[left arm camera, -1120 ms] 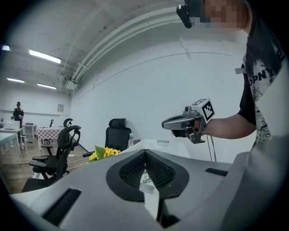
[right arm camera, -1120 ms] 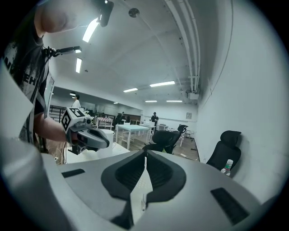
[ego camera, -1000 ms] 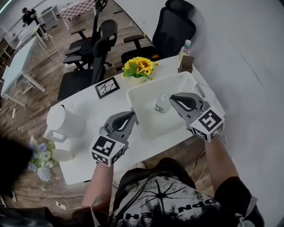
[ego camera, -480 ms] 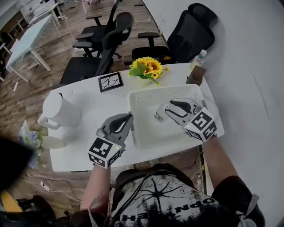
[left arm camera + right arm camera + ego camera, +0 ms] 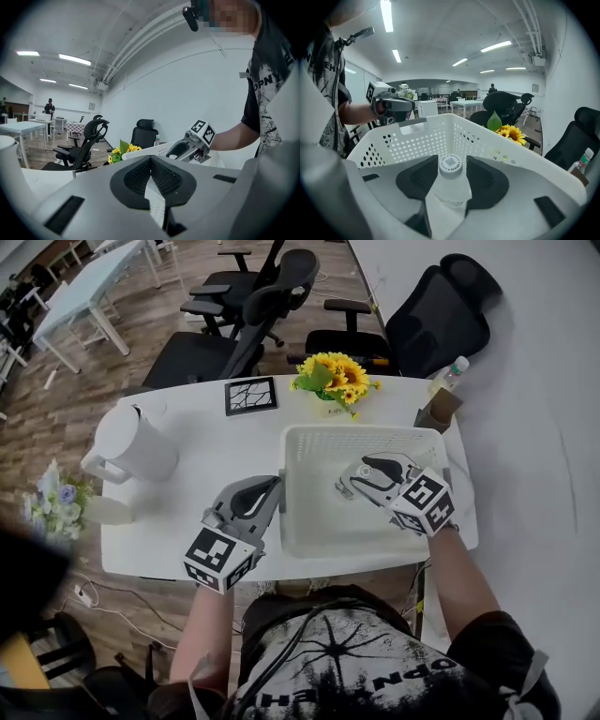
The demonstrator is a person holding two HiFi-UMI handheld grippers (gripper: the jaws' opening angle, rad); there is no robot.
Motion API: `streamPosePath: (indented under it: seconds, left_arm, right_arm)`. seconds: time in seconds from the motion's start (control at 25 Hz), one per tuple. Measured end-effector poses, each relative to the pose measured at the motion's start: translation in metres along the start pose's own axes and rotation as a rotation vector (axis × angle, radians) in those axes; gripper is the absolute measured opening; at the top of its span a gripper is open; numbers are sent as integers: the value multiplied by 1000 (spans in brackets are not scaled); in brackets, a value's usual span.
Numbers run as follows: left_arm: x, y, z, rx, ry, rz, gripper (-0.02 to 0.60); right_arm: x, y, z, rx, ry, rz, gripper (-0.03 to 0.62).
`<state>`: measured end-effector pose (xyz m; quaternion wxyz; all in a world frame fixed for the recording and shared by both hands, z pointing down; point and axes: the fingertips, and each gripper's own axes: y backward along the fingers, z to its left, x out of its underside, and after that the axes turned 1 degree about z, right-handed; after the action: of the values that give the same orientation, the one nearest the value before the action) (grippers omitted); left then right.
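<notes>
A clear plastic bottle (image 5: 449,185) with a white cap stands upright inside a white perforated basket (image 5: 417,136). My right gripper (image 5: 450,164) reaches down into the basket (image 5: 361,431), its jaws closed against the bottle's two sides just below the cap. In the head view the right gripper (image 5: 345,486) covers most of the bottle. My left gripper (image 5: 275,486) hovers just outside the basket's left wall, shut and holding nothing. In the left gripper view its jaws (image 5: 151,161) meet in a line, with the basket rim (image 5: 154,150) beyond.
The white table (image 5: 206,465) carries a white pitcher (image 5: 131,442) at the left, a framed picture (image 5: 251,396), sunflowers (image 5: 333,381), and a brown box (image 5: 439,413) beside a small water bottle (image 5: 451,372). Black office chairs (image 5: 248,320) stand behind the table.
My right gripper was shut and raised in the air; it has dropped into the basket and now grips the bottle. The left gripper stayed beside the basket.
</notes>
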<state>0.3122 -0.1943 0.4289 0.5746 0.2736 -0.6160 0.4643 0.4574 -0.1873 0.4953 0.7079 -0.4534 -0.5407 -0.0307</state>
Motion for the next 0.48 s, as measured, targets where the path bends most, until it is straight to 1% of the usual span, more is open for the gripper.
streamPosePath:
  seconds: [0.08, 0.24, 0.48]
  left_arm:
    - [3, 3, 1, -11, 20, -11, 11]
    - [9, 7, 3, -34, 28, -8, 11]
    - [14, 10, 2, -52, 49, -7, 11]
  right_arm:
    - [4, -3, -1, -12, -10, -1, 187]
    - [4, -4, -2, -37, -31, -32, 181]
    - [0, -6, -1, -32, 8, -66, 164]
